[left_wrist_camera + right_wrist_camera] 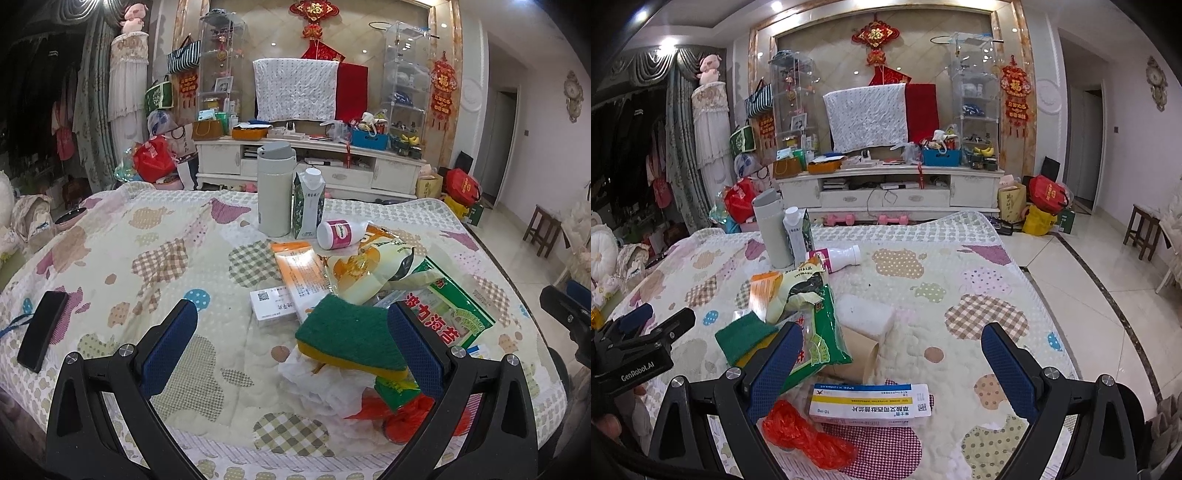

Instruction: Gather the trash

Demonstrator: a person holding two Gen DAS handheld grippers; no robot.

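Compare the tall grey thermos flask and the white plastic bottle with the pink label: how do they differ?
The tall grey thermos flask stands upright; the white plastic bottle with the pink label lies on its side. The flask is larger and plain; the bottle is labelled. Both rest on the patchwork quilt.

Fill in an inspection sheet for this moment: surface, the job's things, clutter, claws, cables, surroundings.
Surface: quilted patchwork cover over a table.
Job's things: green-and-yellow sponge on crumpled white paper; red plastic bag; green packet; yellow wrapper; cardboard tube; blue-and-yellow box; white bottle lying on its side.
Clutter: flask and carton upright, side by side; phone near the left edge.
Claws: left claw open, sponge between the jaws; right claw open, above the box.
Cables: blue cord at the phone.
Surroundings: white cabinet, wooden stool, tiled floor.
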